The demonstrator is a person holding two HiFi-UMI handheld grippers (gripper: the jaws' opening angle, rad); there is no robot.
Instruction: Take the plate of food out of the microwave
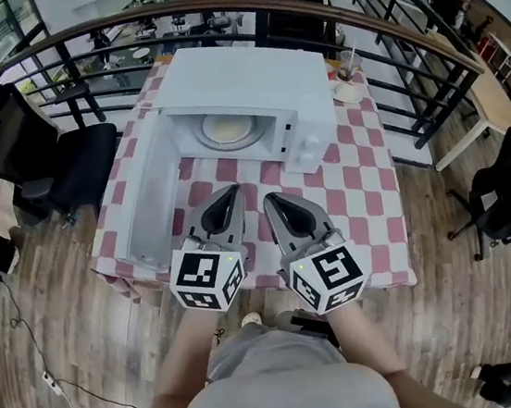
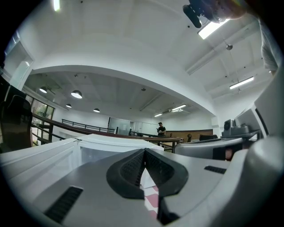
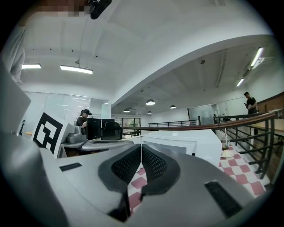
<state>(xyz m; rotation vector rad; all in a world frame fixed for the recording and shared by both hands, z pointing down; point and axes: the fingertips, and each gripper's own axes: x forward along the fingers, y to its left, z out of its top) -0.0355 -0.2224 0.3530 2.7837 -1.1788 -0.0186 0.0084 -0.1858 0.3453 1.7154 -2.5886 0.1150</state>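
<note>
- A person stands at a small table [image 1: 370, 188] covered with a red-and-white checked cloth, seen from above.
- A boxy white microwave [image 1: 253, 77] sits on the middle of the table. Its white door [image 1: 147, 199] is swung fully open to the left.
- A round pale plate of food [image 1: 227, 129] lies flat inside the microwave's open cavity. What the food is cannot be made out.
- The left gripper [image 1: 232, 192], grey with black ribbed pads, is held over the near part of the table. It points toward the microwave's opening and is well short of the plate. Its jaws are pressed together with nothing between them.
- The right gripper [image 1: 271, 198] is just beside the left one and points the same way. Its jaws also meet, with nothing between them.
- A clear drinking glass [image 1: 346, 63] and a small white saucer [image 1: 349, 94] stand at the table's far right corner, beside the microwave.
- A dark curved railing [image 1: 211, 8] runs behind the table.
</note>
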